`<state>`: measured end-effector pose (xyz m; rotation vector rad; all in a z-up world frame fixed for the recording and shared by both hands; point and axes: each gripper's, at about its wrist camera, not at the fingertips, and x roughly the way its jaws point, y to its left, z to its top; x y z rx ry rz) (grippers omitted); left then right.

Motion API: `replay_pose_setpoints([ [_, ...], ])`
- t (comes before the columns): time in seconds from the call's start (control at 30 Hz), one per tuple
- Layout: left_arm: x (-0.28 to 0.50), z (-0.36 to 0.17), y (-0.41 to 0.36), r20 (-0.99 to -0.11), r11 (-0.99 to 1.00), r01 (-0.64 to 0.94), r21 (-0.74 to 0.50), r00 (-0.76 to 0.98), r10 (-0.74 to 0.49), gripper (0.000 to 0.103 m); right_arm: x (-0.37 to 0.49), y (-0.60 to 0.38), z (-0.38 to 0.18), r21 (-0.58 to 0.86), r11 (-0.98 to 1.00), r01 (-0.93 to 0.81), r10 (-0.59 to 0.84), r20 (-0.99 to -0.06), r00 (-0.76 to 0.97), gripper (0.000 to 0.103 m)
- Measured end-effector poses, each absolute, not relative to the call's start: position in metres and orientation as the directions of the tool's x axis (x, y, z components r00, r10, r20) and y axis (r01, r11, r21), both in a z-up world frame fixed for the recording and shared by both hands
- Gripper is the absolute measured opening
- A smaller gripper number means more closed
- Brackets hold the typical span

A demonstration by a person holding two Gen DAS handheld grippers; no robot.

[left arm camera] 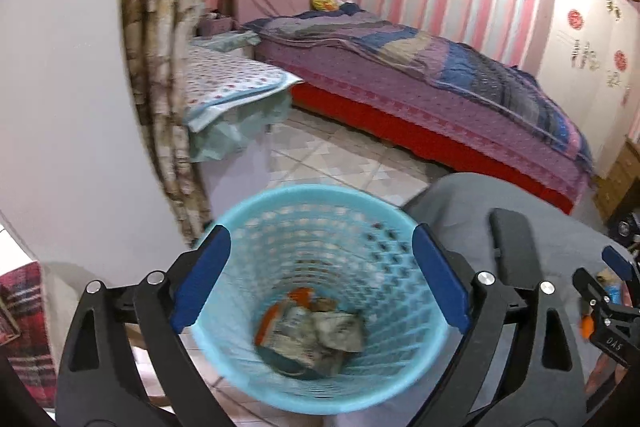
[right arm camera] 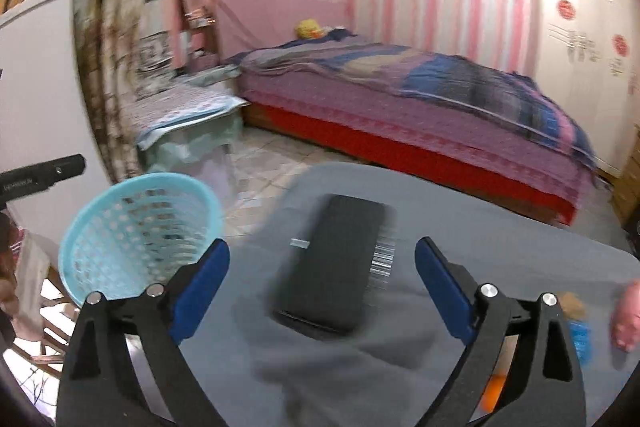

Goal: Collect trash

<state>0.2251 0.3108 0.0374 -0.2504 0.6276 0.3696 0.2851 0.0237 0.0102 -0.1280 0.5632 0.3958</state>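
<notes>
A light blue perforated bin [left arm camera: 320,291] sits directly under my left gripper [left arm camera: 320,279], which is open and empty above its mouth. Crumpled wrappers [left arm camera: 312,335] lie at the bin's bottom. In the right wrist view the bin [right arm camera: 136,239] stands left of a grey-covered table [right arm camera: 500,267]. My right gripper [right arm camera: 322,287] is open and empty over a black flat box [right arm camera: 336,267] on the table. A blue wrapper [right arm camera: 580,341] and an orange bit [right arm camera: 492,391] lie at the table's right. My right gripper also shows in the left wrist view [left arm camera: 612,291].
A large bed [right arm camera: 420,107] with a purple-blue quilt fills the back. A small cloth-covered stand [right arm camera: 188,123] and a floral curtain [left arm camera: 160,67] are at the left. A white wardrobe [right arm camera: 580,67] is at the right. Tiled floor [left arm camera: 340,155] lies between.
</notes>
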Motion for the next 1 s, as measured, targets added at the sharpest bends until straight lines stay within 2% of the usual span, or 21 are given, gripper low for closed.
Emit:
replay_pose_setpoints([
  [0.2,0.243,0.039,0.265,-0.607,0.931,-0.342,-0.127,0.770,0.199,0.093,0.281,-0.068,0.018,-0.024,0.969,-0.245,0.194,-0.538,0.820,0.093],
  [0.57,0.271,0.029,0.176,-0.629,0.970,-0.239,-0.044,0.761,0.159,0.093,0.280,-0.201,0.018,-0.040,0.999,-0.001,-0.021,-0.535,0.845,0.093],
  [0.73,0.278,0.020,0.139,-0.648,0.981,-0.195,-0.026,0.750,0.131,0.094,0.282,-0.230,0.003,-0.059,0.998,0.014,-0.045,-0.569,0.821,0.093],
  [1.0,0.284,0.007,0.086,-0.672,0.993,-0.119,-0.002,0.736,0.087,0.094,0.300,-0.215,-0.036,0.011,0.998,-0.066,0.058,-0.637,0.768,0.092],
])
